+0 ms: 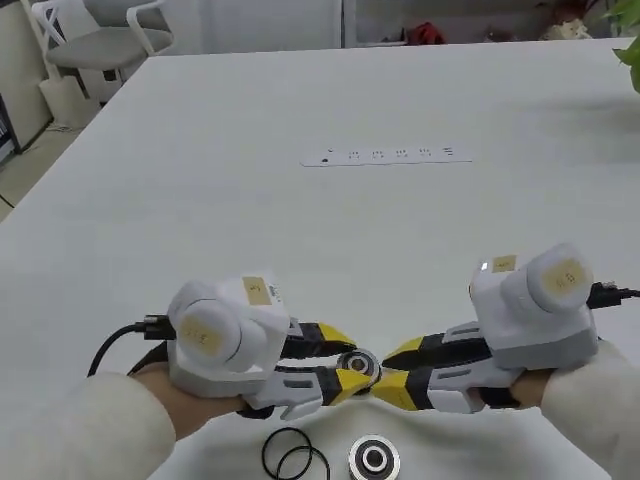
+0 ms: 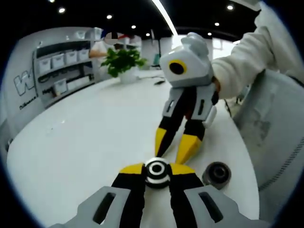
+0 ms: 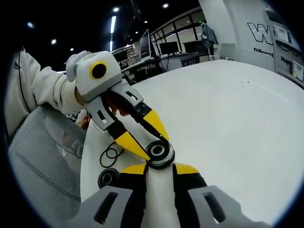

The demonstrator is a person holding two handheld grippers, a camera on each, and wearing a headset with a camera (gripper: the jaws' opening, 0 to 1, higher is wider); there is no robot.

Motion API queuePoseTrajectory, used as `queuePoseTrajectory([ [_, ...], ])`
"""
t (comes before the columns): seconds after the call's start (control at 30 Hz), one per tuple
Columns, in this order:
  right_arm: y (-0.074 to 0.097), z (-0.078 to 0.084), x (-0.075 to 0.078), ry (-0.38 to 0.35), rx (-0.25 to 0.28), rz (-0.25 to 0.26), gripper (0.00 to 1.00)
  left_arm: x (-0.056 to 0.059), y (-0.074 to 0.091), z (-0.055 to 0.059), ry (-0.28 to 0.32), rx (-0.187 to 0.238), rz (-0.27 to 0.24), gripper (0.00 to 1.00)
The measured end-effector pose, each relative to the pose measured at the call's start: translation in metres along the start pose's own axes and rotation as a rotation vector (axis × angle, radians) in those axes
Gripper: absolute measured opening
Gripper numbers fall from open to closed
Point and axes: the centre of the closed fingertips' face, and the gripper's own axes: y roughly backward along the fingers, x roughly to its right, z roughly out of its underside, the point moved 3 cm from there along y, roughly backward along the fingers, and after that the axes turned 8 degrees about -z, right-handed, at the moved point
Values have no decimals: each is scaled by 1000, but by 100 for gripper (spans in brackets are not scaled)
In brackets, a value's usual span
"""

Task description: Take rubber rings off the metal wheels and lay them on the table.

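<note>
At the left of the head view a cream fabric sleeve (image 1: 90, 430) led to the left gripper (image 1: 348, 364). It had a rounded white plastic housing and black jaws ending in pointed yellow tips. Its jaws were closed on a small metal wheel (image 1: 358, 363), one yellow tip against each side, as its own gripper view also showed. The wheel was held just above the table (image 1: 300, 230), a smooth matte white surface. It was a round disc with a silvery face, a dark hub and a dark band around its rim.

Just below the left gripper, two thin black rubber rings (image 1: 290, 455) lay flat on the table, overlapping like loose loops. Just to their right a second wheel (image 1: 375, 458) lay flat, shiny and circular with a dark centre.

To the right of the held wheel, the right gripper (image 1: 385, 368), of the same white, black and yellow build, pointed at it from the opposite side. In the left gripper view its tapered tips stood slightly apart and met the wheel's far edge. I could not tell whether they pinched the rim or only touched it.

Further back on the table lay a long flat white power strip (image 1: 385, 155). Green leaves of a plant (image 1: 630, 50) showed at the far right edge.
</note>
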Motion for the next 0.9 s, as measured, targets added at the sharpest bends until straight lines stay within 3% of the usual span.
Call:
queuePoseTrajectory([
  [0.1,-1,-2,-1,19,4,2,17,1,-1,2,4,-3,0,15],
  [0.6,-3,-1,-1,59,-8,17,16,1,0,3,15,-9,-19,15],
  [0.7,-2,0,-2,82,-18,23,14,1,1,3,18,-8,-22,15],
  [0.77,-2,3,-1,86,-28,21,7,2,2,3,21,-9,-20,15],
  [0.9,-2,2,-1,76,-21,19,5,2,3,3,21,-8,-22,15],
])
